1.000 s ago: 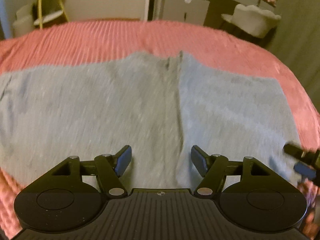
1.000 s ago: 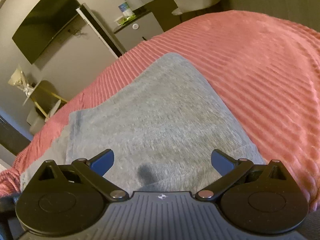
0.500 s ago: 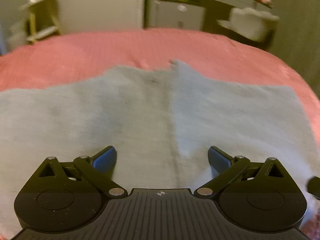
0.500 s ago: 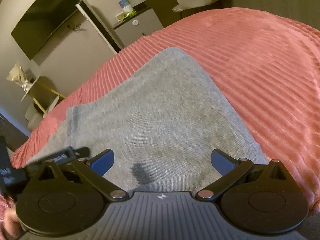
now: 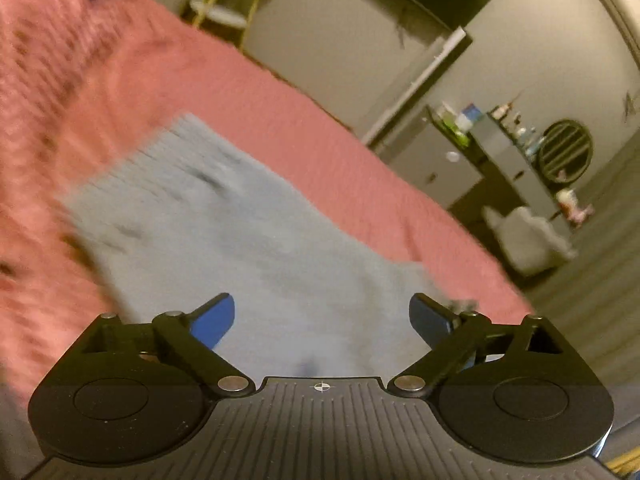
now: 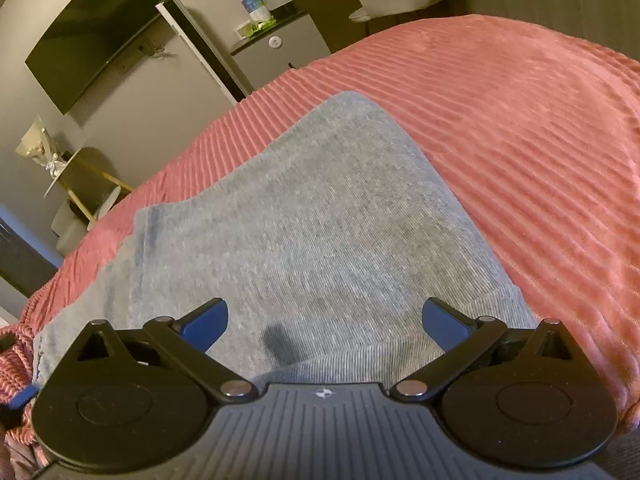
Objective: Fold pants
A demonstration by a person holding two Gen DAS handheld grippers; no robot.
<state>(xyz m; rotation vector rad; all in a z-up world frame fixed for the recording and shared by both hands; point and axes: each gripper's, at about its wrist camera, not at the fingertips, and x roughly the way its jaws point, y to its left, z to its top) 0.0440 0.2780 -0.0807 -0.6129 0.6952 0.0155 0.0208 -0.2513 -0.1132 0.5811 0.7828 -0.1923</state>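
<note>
Grey pants (image 6: 304, 224) lie flat on a pink ribbed bedspread (image 6: 520, 128). They also show in the left wrist view (image 5: 240, 248), blurred, with a ribbed band at the far left end. My right gripper (image 6: 324, 320) is open and empty, low over the near hem of the pants. My left gripper (image 5: 320, 316) is open and empty, just above the pants' near part. A blue tip of the left gripper (image 6: 22, 396) shows at the lower left edge of the right wrist view.
The bedspread (image 5: 328, 148) spreads around the pants on all sides. Beyond the bed stand a grey cabinet (image 6: 280, 48), a white chair (image 5: 528, 236), a wall TV (image 6: 92, 32) and a gold side table (image 6: 68, 176). The floor lies to the right of the bed.
The left gripper has swung sharply left and rolled, so its view now runs along the pants. The right gripper has barely moved. Both stay open.
</note>
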